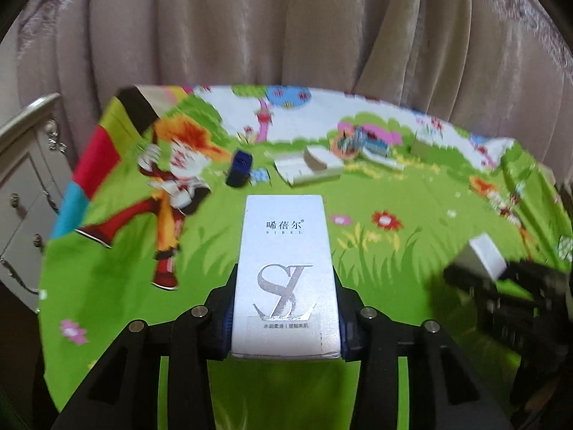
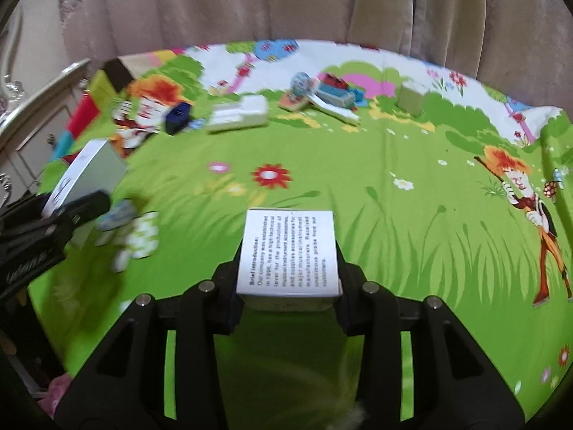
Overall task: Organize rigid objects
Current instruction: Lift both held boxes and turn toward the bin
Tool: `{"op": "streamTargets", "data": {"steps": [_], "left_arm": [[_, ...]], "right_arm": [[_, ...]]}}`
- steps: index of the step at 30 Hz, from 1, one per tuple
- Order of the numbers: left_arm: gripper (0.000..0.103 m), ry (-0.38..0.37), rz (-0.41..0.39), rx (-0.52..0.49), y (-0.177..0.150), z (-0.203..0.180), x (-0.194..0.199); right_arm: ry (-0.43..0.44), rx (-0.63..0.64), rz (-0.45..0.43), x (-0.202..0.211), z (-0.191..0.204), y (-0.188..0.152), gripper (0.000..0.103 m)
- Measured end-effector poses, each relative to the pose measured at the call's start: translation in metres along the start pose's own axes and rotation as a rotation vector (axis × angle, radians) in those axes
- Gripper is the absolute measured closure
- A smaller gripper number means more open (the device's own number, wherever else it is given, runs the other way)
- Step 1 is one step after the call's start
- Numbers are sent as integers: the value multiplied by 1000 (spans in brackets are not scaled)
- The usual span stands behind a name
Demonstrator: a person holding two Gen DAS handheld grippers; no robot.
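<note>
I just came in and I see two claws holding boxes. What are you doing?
I'm tidying boxes on a table with a green cartoon cloth. The left gripper is clamped on a tall silver box. The right gripper is clamped on a small white box with printed writing. Both are lifted above the cloth. More boxes, like a dark blue box, wait at the far side.

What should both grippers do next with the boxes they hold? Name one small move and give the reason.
Probably carry both boxes forward toward the cluster of boxes at the far side of the cloth and set them down beside it. The left gripper is shut on the silver box, the right gripper on the white text box, both above open cloth, apart from that group.
</note>
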State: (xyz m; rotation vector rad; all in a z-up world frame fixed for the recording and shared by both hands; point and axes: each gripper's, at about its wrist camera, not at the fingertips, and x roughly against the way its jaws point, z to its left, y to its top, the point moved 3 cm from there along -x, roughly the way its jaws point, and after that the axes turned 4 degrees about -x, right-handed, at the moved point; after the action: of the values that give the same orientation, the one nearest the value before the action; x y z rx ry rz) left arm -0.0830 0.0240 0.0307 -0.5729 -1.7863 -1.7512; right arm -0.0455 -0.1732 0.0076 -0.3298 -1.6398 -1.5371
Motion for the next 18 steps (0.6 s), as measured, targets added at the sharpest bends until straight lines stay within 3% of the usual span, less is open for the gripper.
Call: {"op": "streamTargets", "data": {"steps": [6,12,18], "left_arm": [[60,0,-173,-7,23,-11,63],[60,-18,-326,-47,42,-35,116],[60,-37,-409,-82,48,-55,149]], "right_arm": [[17,45,-197,81,24,6,59],[-21,62,-409,162,30,11,59],[-83,72,-571,218,27,10,59]]}}
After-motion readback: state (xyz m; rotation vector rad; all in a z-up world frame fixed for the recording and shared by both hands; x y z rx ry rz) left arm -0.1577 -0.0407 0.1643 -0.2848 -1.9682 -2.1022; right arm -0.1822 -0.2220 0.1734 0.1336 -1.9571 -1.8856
